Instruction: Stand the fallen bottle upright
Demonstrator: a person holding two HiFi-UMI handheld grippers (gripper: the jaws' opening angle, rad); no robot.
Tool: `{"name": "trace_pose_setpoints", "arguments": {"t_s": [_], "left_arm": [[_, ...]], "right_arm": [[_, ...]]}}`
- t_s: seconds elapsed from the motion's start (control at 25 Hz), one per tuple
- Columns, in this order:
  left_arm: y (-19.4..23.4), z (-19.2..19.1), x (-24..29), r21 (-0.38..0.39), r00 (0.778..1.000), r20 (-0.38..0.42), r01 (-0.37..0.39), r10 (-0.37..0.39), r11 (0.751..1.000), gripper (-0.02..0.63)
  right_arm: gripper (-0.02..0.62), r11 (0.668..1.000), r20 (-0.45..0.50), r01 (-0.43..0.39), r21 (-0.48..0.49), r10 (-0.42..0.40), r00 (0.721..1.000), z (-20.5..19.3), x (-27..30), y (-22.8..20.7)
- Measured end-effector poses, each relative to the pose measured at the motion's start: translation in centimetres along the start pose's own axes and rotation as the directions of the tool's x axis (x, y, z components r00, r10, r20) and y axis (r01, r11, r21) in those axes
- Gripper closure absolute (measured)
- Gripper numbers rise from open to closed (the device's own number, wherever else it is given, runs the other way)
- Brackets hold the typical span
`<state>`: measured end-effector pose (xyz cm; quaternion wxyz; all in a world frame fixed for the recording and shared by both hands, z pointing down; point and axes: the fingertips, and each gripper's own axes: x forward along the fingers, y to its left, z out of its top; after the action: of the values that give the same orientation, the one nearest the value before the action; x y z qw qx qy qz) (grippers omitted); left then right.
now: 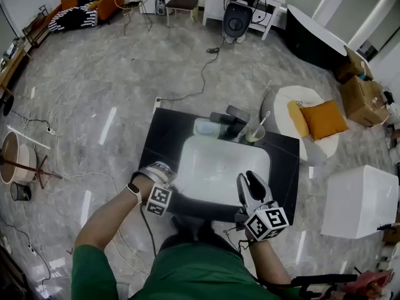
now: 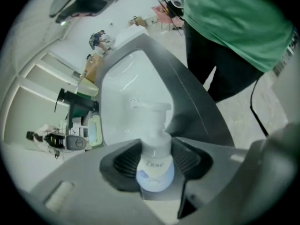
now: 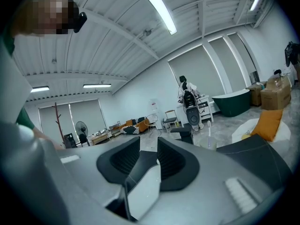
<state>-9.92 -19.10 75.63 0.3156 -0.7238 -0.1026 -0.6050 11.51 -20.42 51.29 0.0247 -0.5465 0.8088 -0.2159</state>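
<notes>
Grips with the left hand-held gripper a white plastic pump bottle with a blue label, both ribbed pads pressed against the sides of its rounded body. Points that bottle's pump head away from the camera, toward the bowl of the white rectangular ceramic basin. Holds it at the front left part of the black rectangular table, just beside the basin's front left corner. Cannot tell from any view whether the bottle's base touches the table, nor how far it leans. Seen from the head view only as a pale patch under the gripper's tips.

Holds the right hand-held gripper at the table's front right part, over the basin's front right rim, pointing nearly level toward the back edge. Jaws there a narrow gap apart, nothing between them, only the basin's white rim and the dark table top showing through the gap.

At the table's back edge, behind the basin: a black angular metal faucet near the middle, a pale blue soap dish just to its left, and a light cup with a white toothbrush just to its right.
</notes>
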Motion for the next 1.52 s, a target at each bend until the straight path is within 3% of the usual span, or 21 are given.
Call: {"name": "trace_pose_setpoints", "arguments": {"t_s": [0.16, 0.32, 0.44, 0.6, 0.88, 1.08, 1.16, 1.32, 1.52], "left_arm": [[1.4, -0.7, -1.1, -0.136, 0.998, 0.034, -0.041, 0.046, 0.99, 0.405], [2.5, -1.5, -1.9, -0.259, 0.994, 0.064, -0.074, 0.093, 0.963, 0.407], [3.4, -2.2, -2.4, -0.367, 0.987, 0.094, -0.088, 0.131, 0.926, 0.407], [5.0, -3.0, -3.4, -0.505, 0.972, 0.127, -0.107, 0.196, 0.856, 0.408], [7.9, -5.3, -4.4, -0.715, 0.932, 0.16, -0.117, 0.325, 0.689, 0.41], [10.4, -7.1, -5.1, -0.848, 0.883, 0.165, -0.1, 0.439, 0.52, 0.41], [11.2, -7.7, -5.1, -0.882, 0.867, 0.155, -0.094, 0.474, 0.461, 0.41], [12.3, -9.4, -5.6, -0.924, 0.838, 0.134, -0.087, 0.529, 0.372, 0.41], [14.3, -11.6, -6.6, -0.966, 0.791, 0.081, -0.088, 0.606, 0.243, 0.41]], "right_arm": [[0.486, 1.0, -0.008, -0.007, 0.001, 0.007, 1.0, 0.0, 0.3, 0.4], [0.486, 1.0, -0.015, -0.012, -0.003, 0.012, 1.0, -0.1, 0.6, 0.7], [0.486, 1.0, -0.02, -0.016, -0.003, 0.016, 1.0, -0.1, 0.9, 0.9], [0.486, 1.0, -0.024, -0.024, 0.0, 0.024, 0.999, -0.1, 1.1, 1.2], [0.486, 1.0, -0.039, -0.029, -0.008, 0.028, 0.999, 0.0, 1.9, 1.8], [0.486, 0.999, -0.047, -0.037, -0.004, 0.036, 0.998, -0.3, 2.4, 1.8], [0.486, 0.999, -0.054, -0.038, -0.003, 0.038, 0.998, -0.5, 2.6, 1.8], [0.486, 0.999, -0.063, -0.039, -0.002, 0.039, 0.997, -0.6, 3.2, 2.0], [0.486, 0.999, -0.073, -0.039, 0.006, 0.039, 0.997, -1.1, 3.5, 1.7]]}}
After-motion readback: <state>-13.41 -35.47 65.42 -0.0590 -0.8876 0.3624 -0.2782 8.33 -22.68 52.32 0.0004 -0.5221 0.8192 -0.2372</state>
